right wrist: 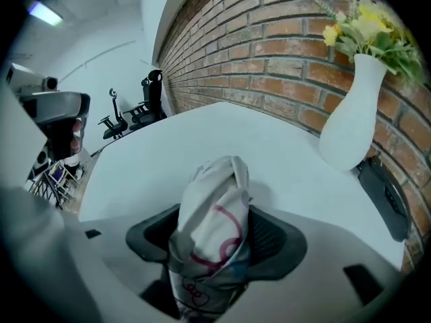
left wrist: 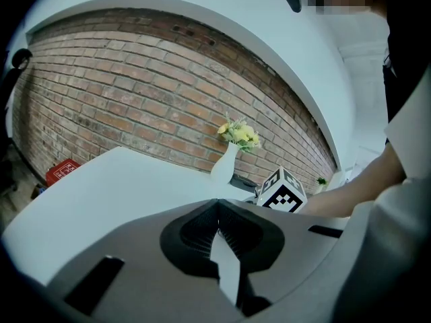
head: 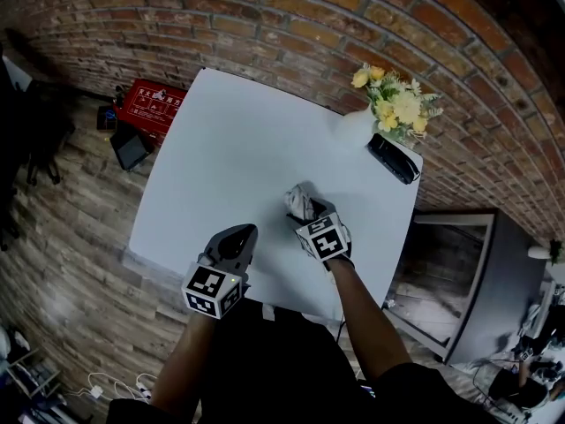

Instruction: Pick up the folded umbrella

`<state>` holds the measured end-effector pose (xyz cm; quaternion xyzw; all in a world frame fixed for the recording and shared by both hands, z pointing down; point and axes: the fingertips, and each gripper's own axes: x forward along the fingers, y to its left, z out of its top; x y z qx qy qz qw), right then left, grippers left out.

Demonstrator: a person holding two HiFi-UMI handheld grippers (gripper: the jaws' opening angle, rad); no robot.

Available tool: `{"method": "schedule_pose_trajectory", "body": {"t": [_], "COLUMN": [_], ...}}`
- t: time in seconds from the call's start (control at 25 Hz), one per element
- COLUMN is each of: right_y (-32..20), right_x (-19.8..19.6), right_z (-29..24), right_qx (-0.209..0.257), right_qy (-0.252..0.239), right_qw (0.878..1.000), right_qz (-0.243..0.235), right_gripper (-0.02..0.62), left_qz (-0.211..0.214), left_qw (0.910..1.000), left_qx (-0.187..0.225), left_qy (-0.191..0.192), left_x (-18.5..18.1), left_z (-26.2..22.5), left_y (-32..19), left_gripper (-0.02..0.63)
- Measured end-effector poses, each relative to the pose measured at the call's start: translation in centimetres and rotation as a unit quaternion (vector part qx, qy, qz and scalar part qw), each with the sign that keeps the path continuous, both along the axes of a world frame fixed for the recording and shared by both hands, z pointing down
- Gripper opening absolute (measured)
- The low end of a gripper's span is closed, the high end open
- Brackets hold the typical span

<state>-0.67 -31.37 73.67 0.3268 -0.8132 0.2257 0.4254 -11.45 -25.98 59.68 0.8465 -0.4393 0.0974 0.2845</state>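
Note:
The folded umbrella (head: 298,201), white cloth with pink and blue rings, lies on the white table (head: 229,140) near its front right. My right gripper (head: 305,212) points steeply down over it. In the right gripper view the umbrella (right wrist: 215,200) fills the gap of the right gripper (right wrist: 214,239), with both dark pads against its sides. My left gripper (head: 240,233) rests at the table's front edge, left of the umbrella. Its jaws meet at the tip with nothing between them, as the left gripper (left wrist: 219,210) shows in its own view.
A white vase (head: 353,126) with yellow flowers (head: 397,104) stands at the far right corner by the brick wall. Beside it lies a black oblong object (head: 393,157). A red box (head: 154,102) sits on the floor at left, a grey cabinet (head: 468,281) at right.

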Motion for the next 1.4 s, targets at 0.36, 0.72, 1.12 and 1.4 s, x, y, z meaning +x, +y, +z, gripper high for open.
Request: {"method": "schedule_pose_trajectory", "body": {"t": [0.36, 0.72, 1.12, 1.4], "right_y": [0.3, 1.2, 3.2, 5.1], "right_x": [0.2, 1.0, 3.6, 5.6], "right_z": [-0.9, -4.0, -9.8, -13.2], "right_qx": [0.006, 0.034, 0.08, 0.11], "right_qy": [-0.014, -0.046, -0.101, -0.133], "right_qw": [1.0, 0.998, 0.991, 0.985], "right_qz": [0.007, 0.013, 0.021, 0.014], "right_gripper": [0.267, 0.259, 0.252, 0.247], "left_qz": [-0.008, -0.009, -0.013, -0.027], "left_qw": [0.9999, 0.9997, 0.9985, 0.997], "left_qx": [0.008, 0.02, 0.052, 0.07], "left_qy": [-0.003, -0.004, -0.009, -0.02], "left_x": [0.0, 1.0, 3.7, 5.7], "left_z": [-0.8, -2.1, -4.8, -6.6], "left_y": [0.8, 1.9, 3.6, 6.0], "left_gripper": [0.014, 0.014, 0.014, 0.014]}}
